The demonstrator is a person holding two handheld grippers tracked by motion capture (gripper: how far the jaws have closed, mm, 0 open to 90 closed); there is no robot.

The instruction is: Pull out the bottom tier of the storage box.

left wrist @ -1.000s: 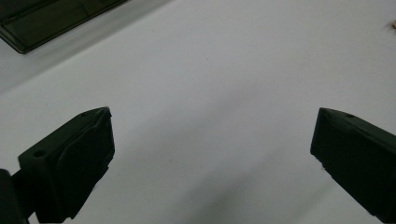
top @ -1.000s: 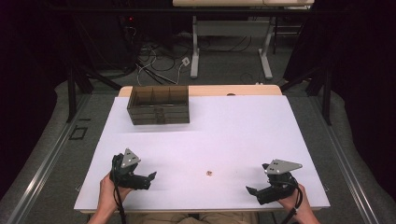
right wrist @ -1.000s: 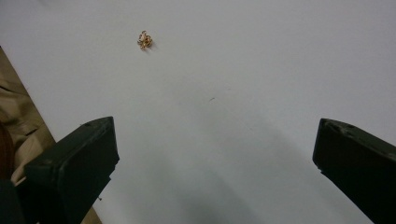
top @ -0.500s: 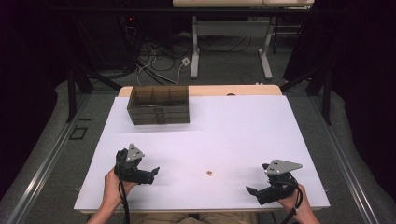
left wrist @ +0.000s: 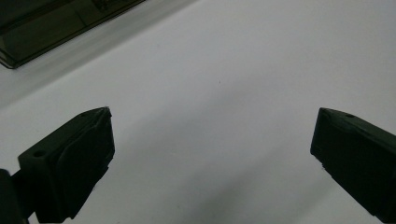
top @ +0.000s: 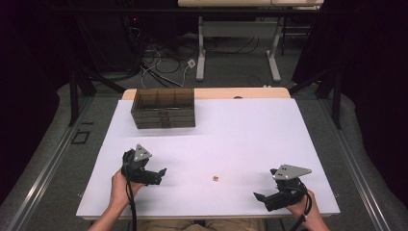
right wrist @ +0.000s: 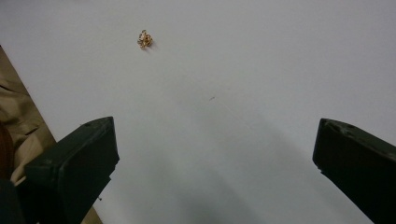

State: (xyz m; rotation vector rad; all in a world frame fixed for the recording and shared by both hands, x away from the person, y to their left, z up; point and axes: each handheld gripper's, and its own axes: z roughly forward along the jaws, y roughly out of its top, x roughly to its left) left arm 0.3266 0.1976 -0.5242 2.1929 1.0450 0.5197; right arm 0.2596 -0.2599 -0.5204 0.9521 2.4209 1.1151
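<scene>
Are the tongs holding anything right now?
No. Both the left tongs and the right tongs are open and empty. The little gold thing lies alone on the white table.

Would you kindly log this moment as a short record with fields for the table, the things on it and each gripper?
table: white top
box: dark, see-through, with compartments, at the far left
trinket: small, gold, on the near middle of the table, between the grippers
left gripper: open, holds nothing, above the near left
right gripper: open, holds nothing, at the near right, jaws toward the trinket
contact: neither gripper touches the trinket
</scene>
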